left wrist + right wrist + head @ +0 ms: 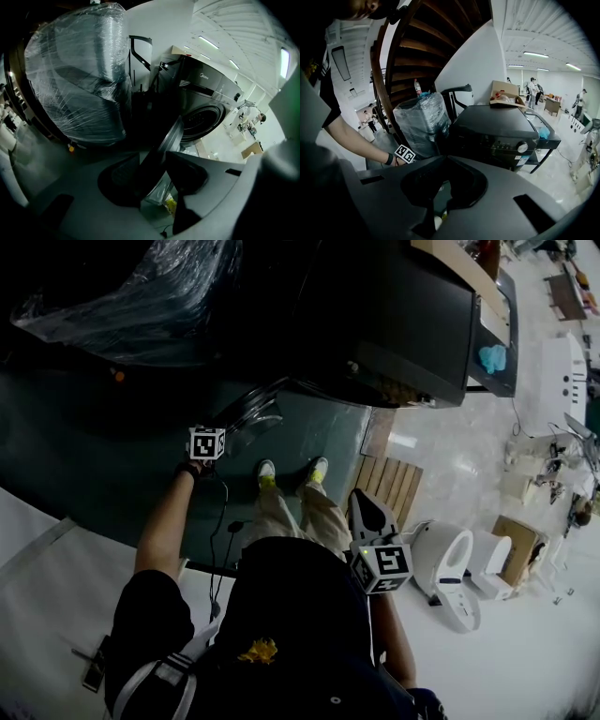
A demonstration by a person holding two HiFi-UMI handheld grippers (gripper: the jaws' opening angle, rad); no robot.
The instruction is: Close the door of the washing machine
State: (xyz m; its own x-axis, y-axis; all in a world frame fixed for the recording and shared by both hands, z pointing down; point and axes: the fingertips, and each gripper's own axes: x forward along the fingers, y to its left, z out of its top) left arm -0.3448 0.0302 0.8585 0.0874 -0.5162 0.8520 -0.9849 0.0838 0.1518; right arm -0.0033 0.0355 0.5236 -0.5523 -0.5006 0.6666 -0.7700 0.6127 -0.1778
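The black front-loading washing machine [394,324] stands ahead of me, and its round glass door [251,416] hangs open toward the left. My left gripper [223,429] reaches out to the door's free edge. In the left gripper view, the door's rim [165,146] runs between the two jaws of the left gripper [157,174], which are shut on it, with the drum opening [202,119] behind. My right gripper [363,501] is held back by my hip, shut with nothing in it. In the right gripper view, the right gripper [440,199] faces the machine [497,126].
A plastic-wrapped appliance [141,296] stands left of the machine. A wooden pallet [389,486], white toilets [450,563] and a cardboard box [516,545] lie on the right. A cable [220,512] trails on the green floor by my shoes [267,474].
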